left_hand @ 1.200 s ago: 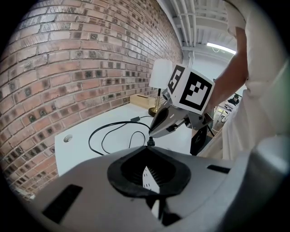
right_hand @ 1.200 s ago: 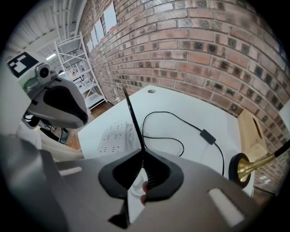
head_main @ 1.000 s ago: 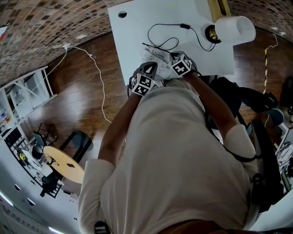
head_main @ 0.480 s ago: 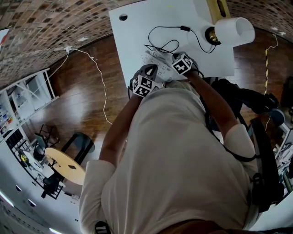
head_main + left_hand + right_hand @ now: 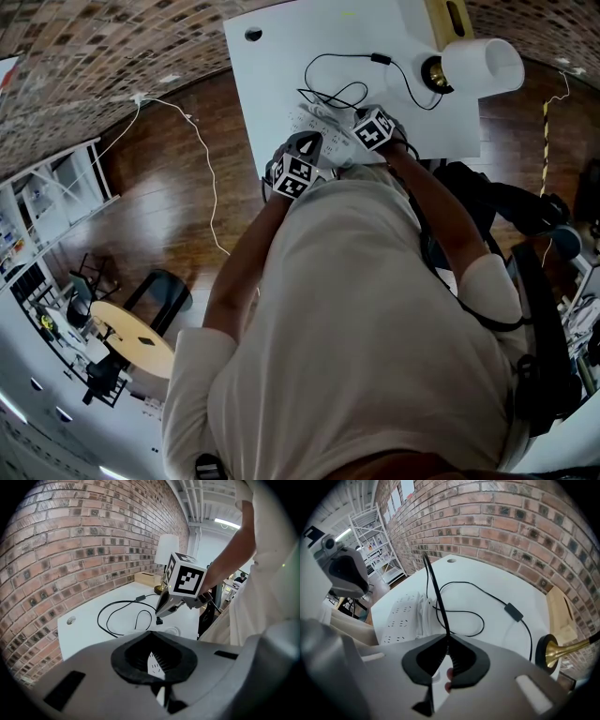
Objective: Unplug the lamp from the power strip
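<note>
While the left gripper [image 5: 157, 667] is resting closed by the power strip [image 5: 323, 122] near the table's [image 5: 272, 75] front edge, the right gripper [image 5: 446, 644] is clamping the black lamp cord [image 5: 435, 585] beside it.

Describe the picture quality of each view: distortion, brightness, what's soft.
Head view: fisheye bows the brick wall and floor; the white table and lamp shade are very bright, nearly featureless. Left gripper view: dark round vignette, the left hand-held gripper out of focus up close, ceiling light glaring. Right gripper view: same vignette, the cable blurred near the lens.
</note>
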Demonstrator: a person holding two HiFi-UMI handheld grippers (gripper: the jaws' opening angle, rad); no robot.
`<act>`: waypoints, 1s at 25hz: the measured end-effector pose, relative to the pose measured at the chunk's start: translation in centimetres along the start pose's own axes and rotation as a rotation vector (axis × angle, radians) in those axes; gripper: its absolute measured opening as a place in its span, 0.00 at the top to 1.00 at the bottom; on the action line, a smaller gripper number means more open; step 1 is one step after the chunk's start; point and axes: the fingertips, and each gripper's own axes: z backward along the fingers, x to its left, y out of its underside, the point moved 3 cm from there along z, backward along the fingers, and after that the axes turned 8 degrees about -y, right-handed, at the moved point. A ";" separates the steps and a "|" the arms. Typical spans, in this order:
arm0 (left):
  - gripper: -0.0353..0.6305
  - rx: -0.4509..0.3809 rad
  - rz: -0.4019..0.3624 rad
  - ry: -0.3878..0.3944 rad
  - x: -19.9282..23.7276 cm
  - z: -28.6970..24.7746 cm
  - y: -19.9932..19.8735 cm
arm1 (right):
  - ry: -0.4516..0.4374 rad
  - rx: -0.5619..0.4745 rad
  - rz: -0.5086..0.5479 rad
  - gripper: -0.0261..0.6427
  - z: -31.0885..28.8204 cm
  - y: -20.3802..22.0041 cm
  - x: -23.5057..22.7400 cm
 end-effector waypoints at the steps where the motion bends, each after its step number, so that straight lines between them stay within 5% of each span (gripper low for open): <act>1: 0.94 0.002 0.001 0.000 0.0 0.0 0.0 | -0.001 0.002 0.001 0.94 0.0 -0.1 0.0; 25: 0.94 0.030 -0.012 0.021 -0.5 -0.4 0.3 | 0.025 -0.008 -0.067 0.93 -2.5 -0.5 -3.0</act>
